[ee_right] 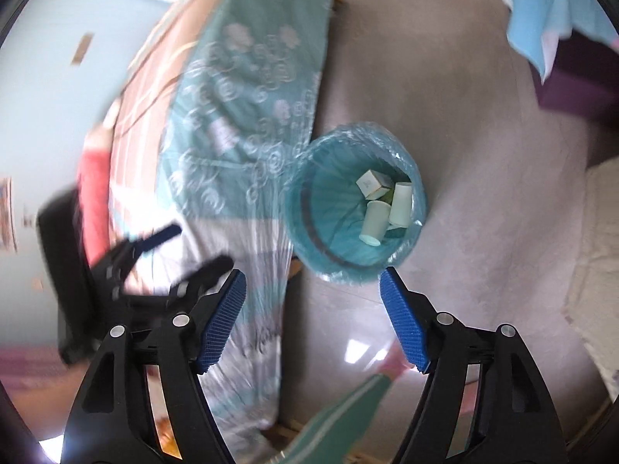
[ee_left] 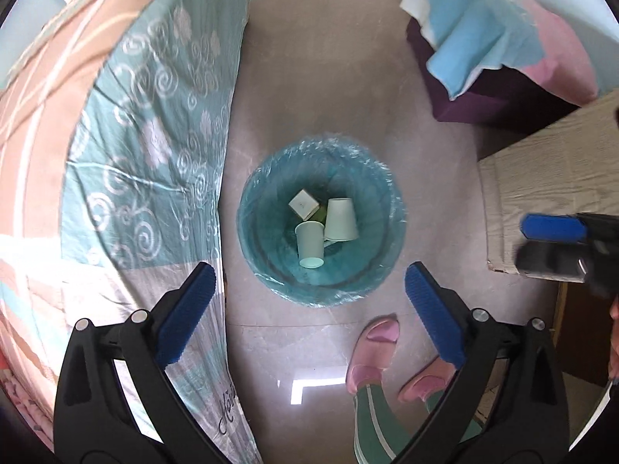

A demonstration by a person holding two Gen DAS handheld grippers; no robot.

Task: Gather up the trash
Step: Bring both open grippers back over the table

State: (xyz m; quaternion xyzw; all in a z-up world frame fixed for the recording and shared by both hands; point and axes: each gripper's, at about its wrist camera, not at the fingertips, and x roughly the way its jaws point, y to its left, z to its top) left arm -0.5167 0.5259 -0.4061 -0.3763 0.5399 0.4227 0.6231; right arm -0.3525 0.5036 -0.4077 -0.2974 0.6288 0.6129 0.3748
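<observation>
I am hovering my left claw [ee_left: 309, 282] and right claw [ee_right: 312, 286], both wide and empty, above the lined bin [ee_left: 387, 270] on the floor holding two paper cups [ee_left: 340, 219] and a small box [ee_left: 303, 204], judging this drop done and needing more trash next.

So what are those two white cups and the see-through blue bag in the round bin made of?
The two white cups look like thin matte paper: dull, no shine, rolled rims. The see-through blue bag lining the round bin looks like thin glossy plastic film: it crinkles and glints along the rim. The small white box beside them seems to be cardboard, going by its flat faces and sharp folded edges.
</observation>
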